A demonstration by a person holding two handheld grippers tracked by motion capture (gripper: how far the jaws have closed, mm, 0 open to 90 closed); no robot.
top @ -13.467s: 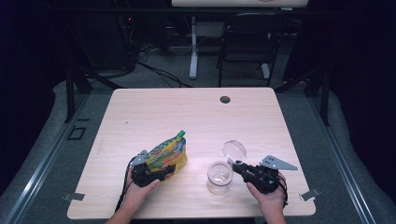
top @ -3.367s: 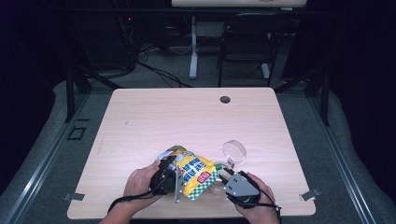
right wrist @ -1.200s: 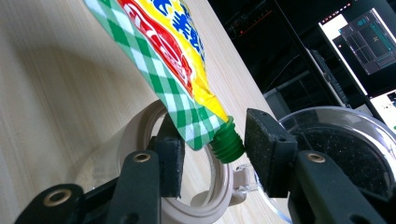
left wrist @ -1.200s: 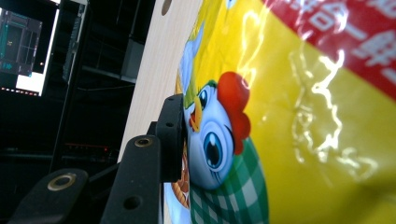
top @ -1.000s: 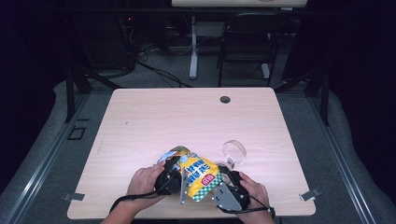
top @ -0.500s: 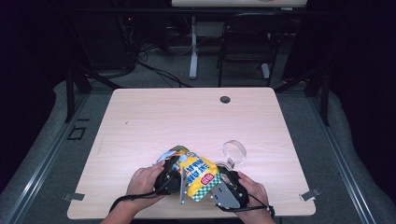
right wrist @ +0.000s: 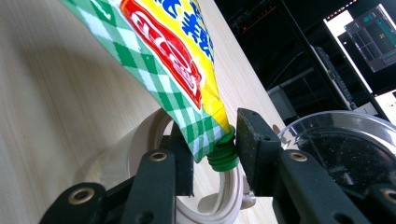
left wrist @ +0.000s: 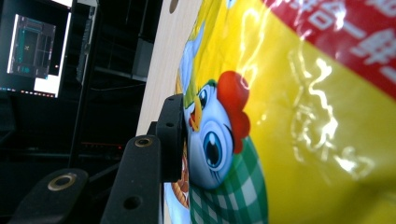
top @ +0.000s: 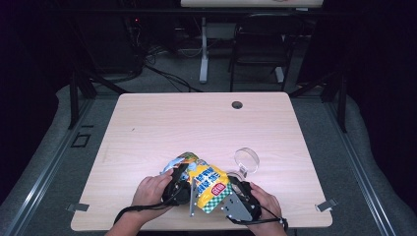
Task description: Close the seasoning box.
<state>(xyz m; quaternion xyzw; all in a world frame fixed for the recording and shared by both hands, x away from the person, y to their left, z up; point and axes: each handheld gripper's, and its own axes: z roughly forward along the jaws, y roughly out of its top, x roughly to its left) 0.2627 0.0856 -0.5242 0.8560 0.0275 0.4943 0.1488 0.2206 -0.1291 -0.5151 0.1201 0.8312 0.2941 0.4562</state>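
One spouted pouch (top: 209, 183) over jar (right wrist: 154, 140)

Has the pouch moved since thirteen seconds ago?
Yes. The pouch has shifted right and toward the table's near edge, now tipped over the jar beside the clear lid.

- The pouch (top: 209, 183) is bright yellow, with a red label panel, blue lettering and a green-and-white checked border.
- A cartoon chicken (left wrist: 212, 135) printed on it has a pale blue face, a red comb and an orange beak.
- The pouch's spout (right wrist: 223, 156) is green.
- The bench (top: 196, 123) is pale wood grain.
- The lid (top: 246, 160) is clear.
- The jaws of both grippers are black.
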